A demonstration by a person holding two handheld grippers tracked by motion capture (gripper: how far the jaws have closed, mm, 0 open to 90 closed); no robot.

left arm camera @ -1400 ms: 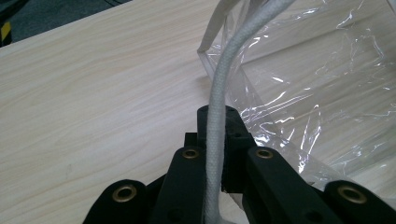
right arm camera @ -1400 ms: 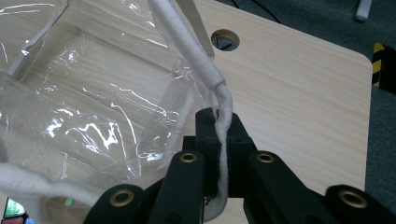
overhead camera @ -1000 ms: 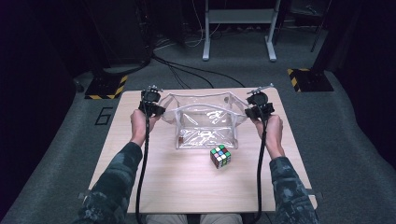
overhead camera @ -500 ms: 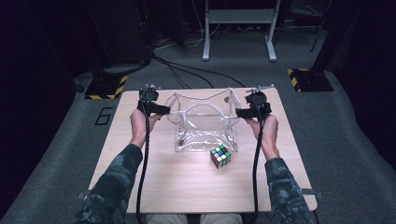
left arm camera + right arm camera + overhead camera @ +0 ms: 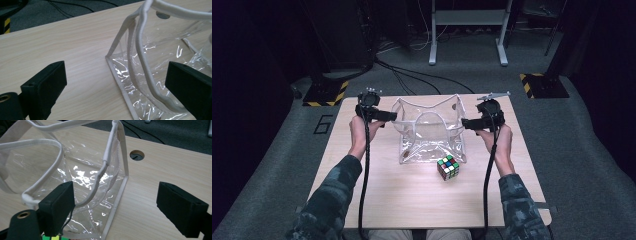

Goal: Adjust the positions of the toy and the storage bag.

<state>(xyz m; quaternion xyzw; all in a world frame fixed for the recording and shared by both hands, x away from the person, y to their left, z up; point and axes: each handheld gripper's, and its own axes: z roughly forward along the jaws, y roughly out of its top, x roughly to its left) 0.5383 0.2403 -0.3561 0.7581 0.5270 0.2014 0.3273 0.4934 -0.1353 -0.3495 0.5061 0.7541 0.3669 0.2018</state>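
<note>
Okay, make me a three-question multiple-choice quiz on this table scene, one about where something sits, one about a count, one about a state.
1. Where is the cube relative to the bag?
A. Inside the bag
B. On the table by the bag's near right corner
C. Behind the bag

2. How many cubes lie on the table?
A. One
B. Two
C. Three

3. How do the left gripper and right gripper stand?
A. Both clamped on the bag
B. One clamped, one open
C. Both open, pads off the bag

Answers:
1. B: the high view shows the cube outside the clear bag, at its near right corner.
2. A: a single coloured cube is there.
3. C: in each gripper view the jaws, which have just been opening, stand wide apart with the bag's edge loose between them.
</note>
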